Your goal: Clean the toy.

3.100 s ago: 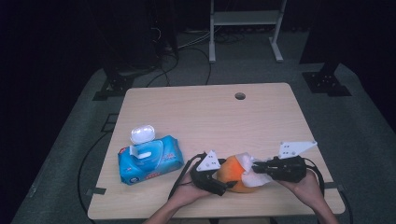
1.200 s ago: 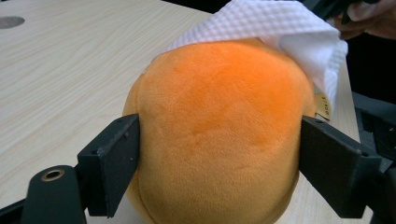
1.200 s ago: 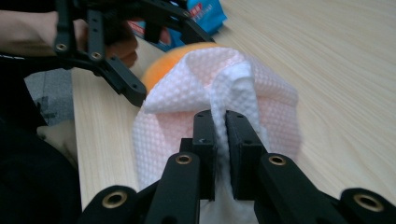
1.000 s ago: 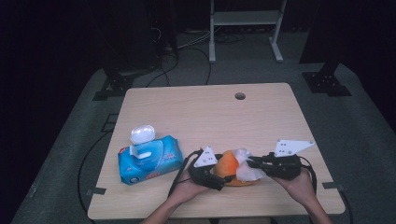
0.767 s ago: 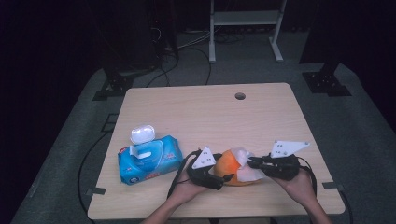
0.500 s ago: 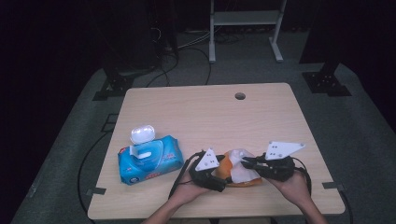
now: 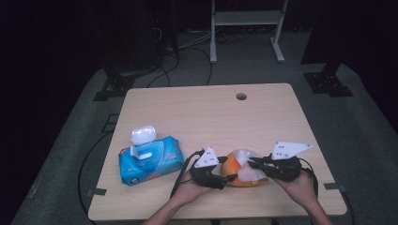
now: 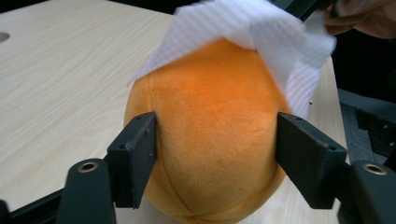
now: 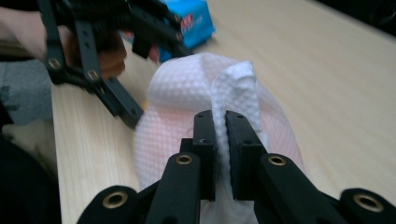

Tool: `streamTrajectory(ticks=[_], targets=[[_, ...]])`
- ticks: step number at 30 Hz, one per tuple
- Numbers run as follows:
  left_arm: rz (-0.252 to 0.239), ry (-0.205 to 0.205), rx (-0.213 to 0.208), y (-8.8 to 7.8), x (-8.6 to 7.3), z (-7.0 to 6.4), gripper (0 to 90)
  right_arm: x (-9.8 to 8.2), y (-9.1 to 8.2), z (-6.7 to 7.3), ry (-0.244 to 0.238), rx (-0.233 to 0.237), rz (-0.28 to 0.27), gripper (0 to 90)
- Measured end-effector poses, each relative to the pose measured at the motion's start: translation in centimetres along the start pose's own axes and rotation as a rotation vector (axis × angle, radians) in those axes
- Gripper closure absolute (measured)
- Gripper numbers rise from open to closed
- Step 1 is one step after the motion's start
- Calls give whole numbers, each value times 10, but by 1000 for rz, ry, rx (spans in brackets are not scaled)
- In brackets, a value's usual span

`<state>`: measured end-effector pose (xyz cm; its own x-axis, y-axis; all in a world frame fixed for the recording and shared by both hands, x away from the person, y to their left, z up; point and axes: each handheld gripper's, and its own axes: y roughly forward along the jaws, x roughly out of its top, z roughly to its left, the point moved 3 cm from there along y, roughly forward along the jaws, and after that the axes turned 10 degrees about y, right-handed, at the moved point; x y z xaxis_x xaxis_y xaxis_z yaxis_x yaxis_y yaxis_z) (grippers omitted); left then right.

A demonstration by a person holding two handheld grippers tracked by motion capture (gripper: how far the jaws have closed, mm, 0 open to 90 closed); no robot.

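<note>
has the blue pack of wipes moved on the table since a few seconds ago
No. The blue wipes pack lies at the same spot near the table's left edge, the white case resting against its far side as before.

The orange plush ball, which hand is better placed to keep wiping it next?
Probably the right. The right gripper already pinches the white wipe draped over the orange plush ball, while the left gripper has just been closing around it, steadying it.

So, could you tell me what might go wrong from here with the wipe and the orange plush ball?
1. The left gripper has just been closing on the orange plush ball, its pads at the rounded sides; the soft ball may squeeze out or roll.
2. The right gripper pinches only a fold of the white wipe; a pull could tear it or slide it off the ball.
3. The ball sits near the table front edge.
</note>
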<state>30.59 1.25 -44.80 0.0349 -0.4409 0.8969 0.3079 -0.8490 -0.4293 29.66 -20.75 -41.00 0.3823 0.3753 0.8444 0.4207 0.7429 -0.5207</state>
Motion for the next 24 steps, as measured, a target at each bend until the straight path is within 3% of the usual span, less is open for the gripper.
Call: streamTrajectory(ticks=[1,4,5,7,8,10,13,15,19,24], targets=[[-1,11,1,1,2,-2,321,11,-1,13,-19,37,-41,823],[13,43,-4,7,3,-8,317,16,9,27,-57,55,-16,823],[16,46,-2,7,2,-9,315,16,17,30,-75,48,21,823],[13,37,-1,7,-1,-8,281,11,24,30,-95,27,68,824],[9,19,11,7,-3,-5,234,10,25,28,-79,39,64,824],[37,-11,21,10,-6,-1,73,9,20,23,-56,44,52,825],[60,-42,-13,16,-9,0,46,8,16,19,-40,34,44,824],[79,-1,-32,21,-10,-4,138,7,17,18,-35,51,44,824],[80,64,17,18,-9,-9,390,6,21,21,-49,48,63,824],[66,73,23,16,-7,-9,470,6,11,15,-46,28,52,825]])
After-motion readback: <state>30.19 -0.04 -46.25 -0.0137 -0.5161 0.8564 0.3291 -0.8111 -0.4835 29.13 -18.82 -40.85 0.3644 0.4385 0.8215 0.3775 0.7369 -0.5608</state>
